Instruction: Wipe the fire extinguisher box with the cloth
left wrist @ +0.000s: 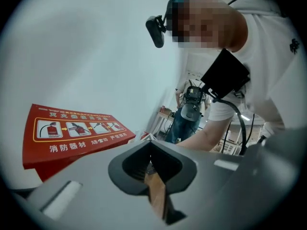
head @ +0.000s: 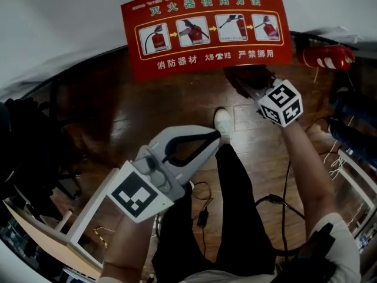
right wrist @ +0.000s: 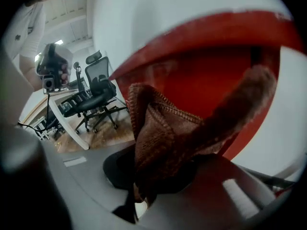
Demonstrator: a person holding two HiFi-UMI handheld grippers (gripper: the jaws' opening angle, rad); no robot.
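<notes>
Where the box stands: the fire extinguisher box point(head: 206, 31) is set against the white wall on the wooden floor point(head: 147, 105); its red printed lid is seen from above.
Head view, right side: the right gripper point(head: 252, 82) is held low at the box's front, below the lid's right part, with the brown cloth point(head: 247, 75) bunched at its tip.
Head view, left side: the left gripper point(head: 217, 136) is held well apart from the box, over the floor, tips pressed together, nothing carried.
Left gripper view: the jaws are seen drawn to a thin slit, with only floor behind it; the box lies off to the left, untouched.
Right gripper view: the jaws are clamped on the cloth, and a loose tail is thrown up against the box's red face. Whether fabric is actually pressed on the panel cannot be settled.
Step judged: the front face is being wiped, or is about to be.
Handling notes: the bunched part should be laid flat on the panel. Light pressure is advised so the box is not shoved. Strokes are best overlapped along the face, the pinch held firm, and the tail watched at the lid's edge.
</notes>
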